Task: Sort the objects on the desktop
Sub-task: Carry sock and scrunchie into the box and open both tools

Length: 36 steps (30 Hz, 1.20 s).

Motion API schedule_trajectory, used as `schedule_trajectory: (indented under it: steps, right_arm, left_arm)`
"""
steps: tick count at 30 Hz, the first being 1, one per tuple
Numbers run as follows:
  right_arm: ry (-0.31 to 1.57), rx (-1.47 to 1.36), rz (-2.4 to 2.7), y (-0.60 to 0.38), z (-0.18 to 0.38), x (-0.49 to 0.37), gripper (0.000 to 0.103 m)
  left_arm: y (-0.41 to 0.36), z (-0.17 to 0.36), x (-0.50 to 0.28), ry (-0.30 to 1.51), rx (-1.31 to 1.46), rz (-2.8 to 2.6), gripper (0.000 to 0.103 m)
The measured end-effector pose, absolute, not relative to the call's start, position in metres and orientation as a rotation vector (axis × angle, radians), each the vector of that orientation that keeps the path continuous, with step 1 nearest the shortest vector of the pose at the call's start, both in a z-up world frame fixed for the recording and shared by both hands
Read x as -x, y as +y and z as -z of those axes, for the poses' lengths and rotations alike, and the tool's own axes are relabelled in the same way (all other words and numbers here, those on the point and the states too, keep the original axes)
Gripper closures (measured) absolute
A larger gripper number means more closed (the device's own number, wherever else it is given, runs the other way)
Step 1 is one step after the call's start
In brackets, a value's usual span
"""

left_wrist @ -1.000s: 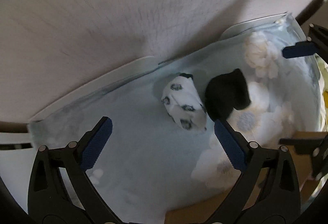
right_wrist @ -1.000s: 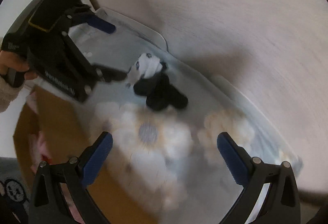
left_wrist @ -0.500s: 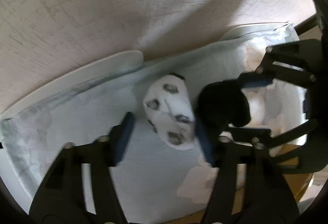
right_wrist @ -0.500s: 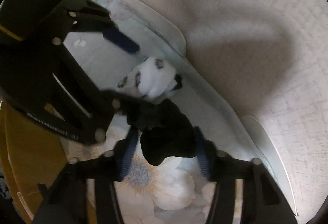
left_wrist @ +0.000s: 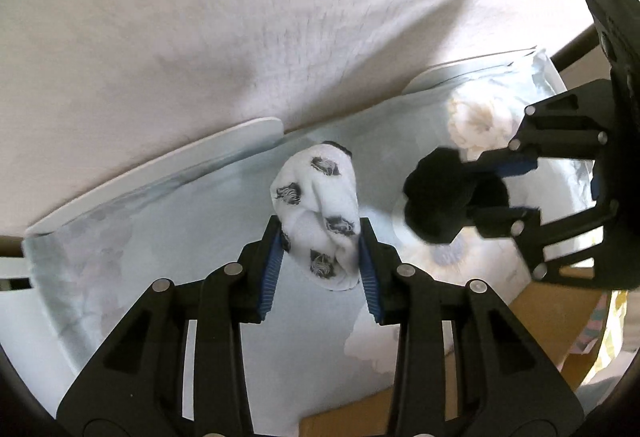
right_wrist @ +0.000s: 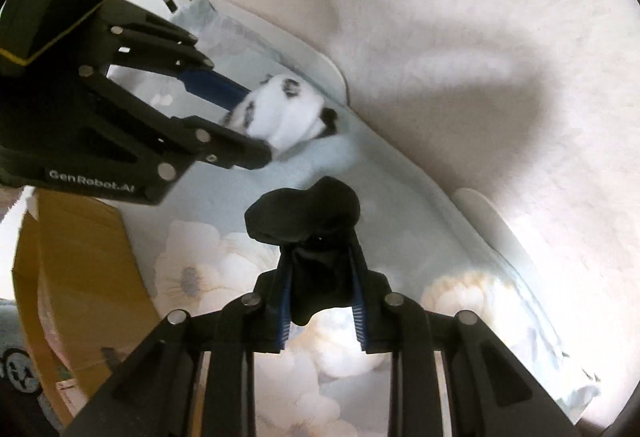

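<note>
A: Which step is this?

B: The pick-up, I'd say. The left claw (left_wrist: 320, 261) is closing, its pads already squeezing the white patterned sock roll (left_wrist: 318, 213) over the floral sheet (left_wrist: 168, 245). The right claw (right_wrist: 320, 301) is clamped on the black sock roll (right_wrist: 310, 233), just beside it.

A: And next?

B: Probably lifting both clear and carrying each to its own place. The cardboard box (right_wrist: 76, 277) stands near, though whether it's the target I can't tell.

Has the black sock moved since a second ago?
Yes. The black sock has shifted right, away from the white patterned sock, toward the floral print, clamped by the right gripper.
</note>
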State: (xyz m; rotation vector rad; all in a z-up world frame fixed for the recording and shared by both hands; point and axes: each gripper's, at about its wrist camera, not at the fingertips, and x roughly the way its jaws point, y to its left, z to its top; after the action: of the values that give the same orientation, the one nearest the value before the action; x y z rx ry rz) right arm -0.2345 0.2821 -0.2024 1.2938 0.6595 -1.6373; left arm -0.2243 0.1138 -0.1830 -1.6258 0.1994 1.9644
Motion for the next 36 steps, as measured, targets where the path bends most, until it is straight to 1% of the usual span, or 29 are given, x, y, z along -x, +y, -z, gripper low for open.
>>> schedule_trajectory:
  steps: [3,8,12,15,18,19,20,21,25,32,33,36]
  right_arm:
    - [0.628,-1.289,1.668,0.292,0.181,0.228,0.080]
    - [0.580,-1.254,1.715,0.311,0.137,0.209,0.080]
    - [0.569,-1.166,1.746,0.327,0.092,0.172,0.080]
    - [0.571,-1.113,1.753,0.342,0.063,0.135,0.080]
    - [0.554,-1.096,1.747,0.356,0.046,0.102,0.080]
    - [0.551,-1.101,1.751,0.355,0.045,0.103,0.080]
    - [0.533,-1.117,1.749,0.361,0.044,0.090,0.080]
    - [0.515,-1.126,1.747,0.349,0.042,0.097,0.080]
    - [0.452,-1.156,1.764,0.367,0.051,0.086,0.080]
    - [0.396,-1.245,1.798,0.366,0.076,0.042,0.080]
    - [0.391,-1.253,1.806,0.367,0.080,0.036,0.080]
    - [0.374,-1.270,1.816,0.357,0.090,0.021,0.080]
  left_arm:
    - [0.105,0.161,0.217,0.210,1.589,-1.983,0.070]
    - [0.085,0.108,0.191,0.241,1.502,-2.064,0.070]
    - [0.070,0.065,0.166,0.245,1.431,-2.113,0.070]
    - [0.051,0.030,0.128,0.275,1.350,-2.145,0.070]
    - [0.042,0.011,0.102,0.312,1.312,-2.171,0.070]
    - [0.038,0.007,0.090,0.339,1.321,-2.186,0.070]
    - [0.028,0.006,0.086,0.350,1.326,-2.198,0.070]
    - [0.023,0.004,0.075,0.348,1.322,-2.218,0.070]
    - [0.011,0.014,0.047,0.280,1.334,-2.190,0.070]
    - [0.029,0.063,0.001,0.288,1.388,-2.123,0.070]
    - [0.032,0.070,-0.005,0.336,1.430,-2.178,0.070]
    - [0.044,0.092,-0.019,0.343,1.464,-2.139,0.070]
